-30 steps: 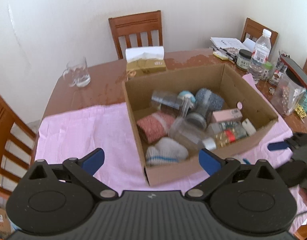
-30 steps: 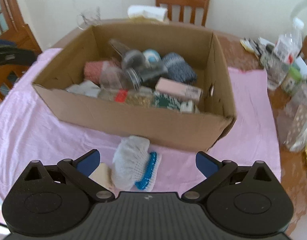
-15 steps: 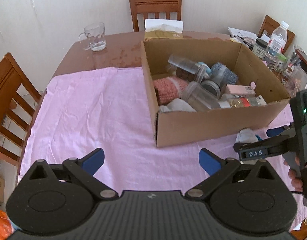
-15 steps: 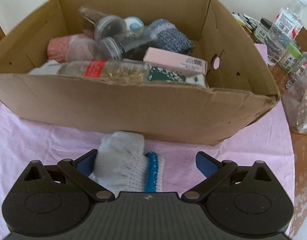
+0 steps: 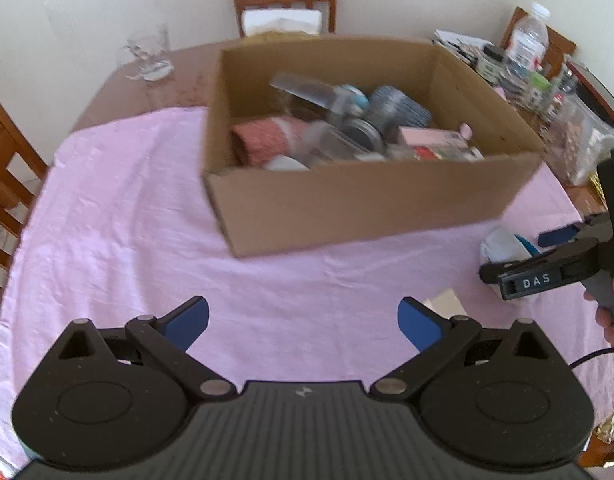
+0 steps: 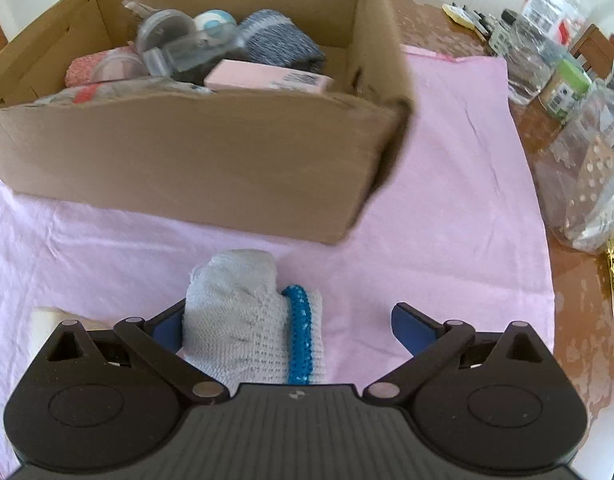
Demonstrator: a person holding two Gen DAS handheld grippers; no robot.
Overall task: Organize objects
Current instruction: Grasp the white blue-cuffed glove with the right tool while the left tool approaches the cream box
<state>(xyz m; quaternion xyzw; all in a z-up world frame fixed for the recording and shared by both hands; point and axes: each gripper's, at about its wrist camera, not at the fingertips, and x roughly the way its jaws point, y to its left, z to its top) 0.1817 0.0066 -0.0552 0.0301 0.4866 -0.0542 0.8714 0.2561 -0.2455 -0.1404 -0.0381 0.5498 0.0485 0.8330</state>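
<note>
Pickup is in hand: our right gripper [image 6: 285,322], jaws apart, straddles the white knitted sock with blue cuff [image 6: 249,316] lying on the pink cloth before the brown cardboard box [image 6: 195,156], so next we close; left gripper [image 5: 303,318] idles, jaws apart.

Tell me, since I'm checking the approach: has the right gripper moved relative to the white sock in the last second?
Yes. The right gripper has closed in on the white sock, which lies on the pink cloth; the sock now sits between its open jaws, near the left one.
</note>
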